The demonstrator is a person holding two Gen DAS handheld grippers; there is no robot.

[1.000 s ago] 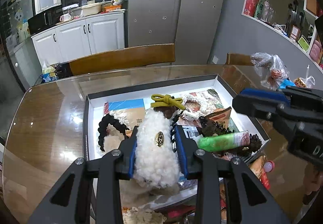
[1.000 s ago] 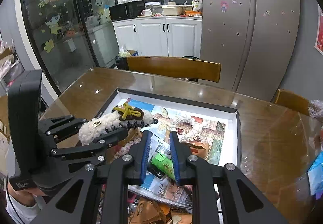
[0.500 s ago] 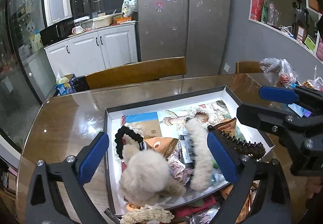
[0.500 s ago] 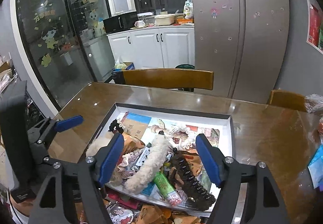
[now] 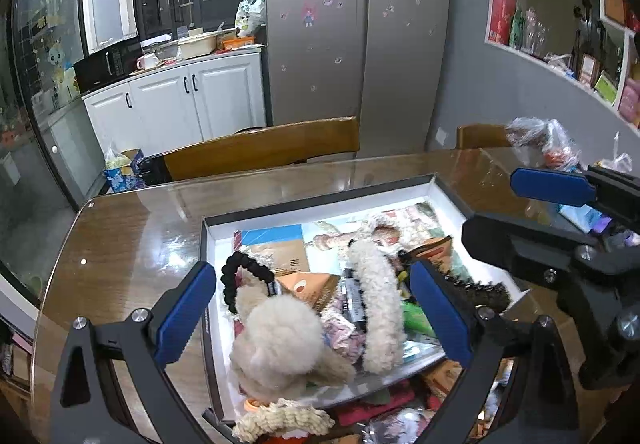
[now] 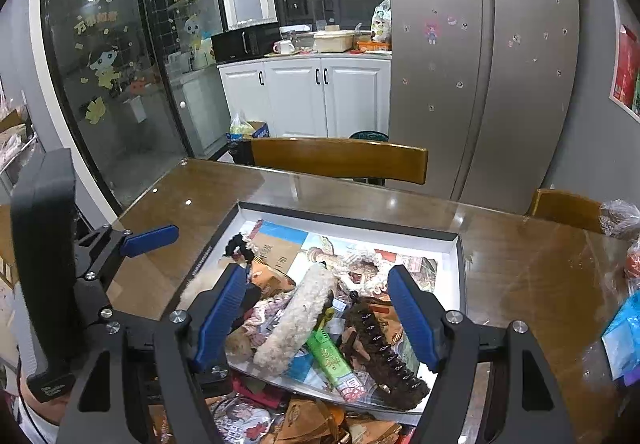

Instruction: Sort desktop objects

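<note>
A shallow white box with a black rim (image 5: 320, 199) lies on the glass-topped wooden table, full of small items. A fluffy white hair clip (image 5: 376, 308) lies loose in it beside a beige pompom (image 5: 280, 344) and a black beaded hair tie (image 5: 240, 276). My left gripper (image 5: 310, 272) hangs open above them, holding nothing. In the right wrist view the fluffy clip (image 6: 294, 320), a green tube (image 6: 334, 364) and a dark brown claw clip (image 6: 384, 356) lie in the box (image 6: 348, 219). My right gripper (image 6: 316, 274) stands open over them, touching none.
Wooden chairs (image 6: 340, 159) stand at the table's far side. Plastic bags (image 5: 544, 143) and a blue packet (image 6: 624, 336) sit at the table's right. Papers and packets (image 6: 312, 420) are piled under the box's near edge. Bare tabletop (image 5: 132, 244) lies left of the box.
Both grippers opened wide. The left let go of the fluffy white clip and the right let go of the green tube; both now lie in the box. The left gripper rose slightly.
</note>
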